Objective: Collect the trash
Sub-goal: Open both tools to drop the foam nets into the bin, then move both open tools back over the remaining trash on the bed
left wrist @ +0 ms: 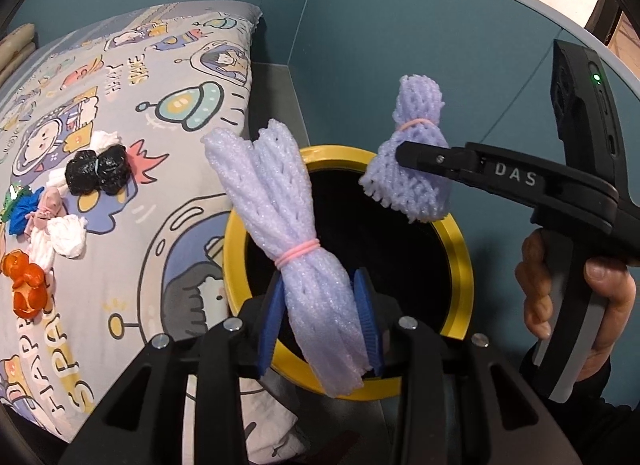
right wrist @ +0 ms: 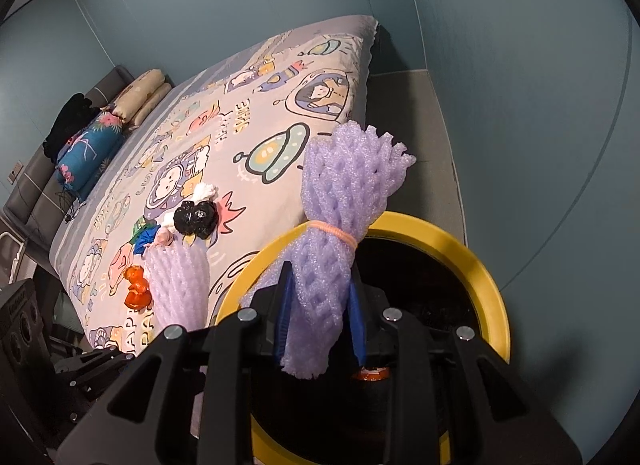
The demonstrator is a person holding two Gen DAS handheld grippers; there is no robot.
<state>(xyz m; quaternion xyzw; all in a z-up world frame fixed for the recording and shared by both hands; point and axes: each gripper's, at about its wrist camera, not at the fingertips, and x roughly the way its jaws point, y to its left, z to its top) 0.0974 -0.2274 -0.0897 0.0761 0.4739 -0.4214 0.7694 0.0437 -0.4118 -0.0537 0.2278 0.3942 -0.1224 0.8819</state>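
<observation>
My left gripper (left wrist: pixel 320 321) is shut on a pale purple foam net bundle (left wrist: pixel 296 225) tied with a pink band, held above the yellow-rimmed black bin (left wrist: pixel 460 249). My right gripper (right wrist: pixel 320 325) is shut on a second purple foam net bundle (right wrist: pixel 340 209), also over the bin (right wrist: pixel 480 265). In the left wrist view that gripper (left wrist: pixel 400 153) and its bundle (left wrist: pixel 416 161) hang over the bin's far rim. More trash lies on the bed: a black wad (left wrist: pixel 98 169), a white wad (left wrist: pixel 60 241), an orange piece (left wrist: pixel 26 281), a blue piece (left wrist: pixel 20 213).
The bed with a cartoon space sheet (left wrist: pixel 132 113) stands left of the bin. Teal walls (left wrist: pixel 400 45) close in behind and to the right. Pillows (right wrist: pixel 148 93) and a blue bolster (right wrist: pixel 92 153) lie at the bed's head. A strip of grey floor (right wrist: pixel 408 137) runs beside the bed.
</observation>
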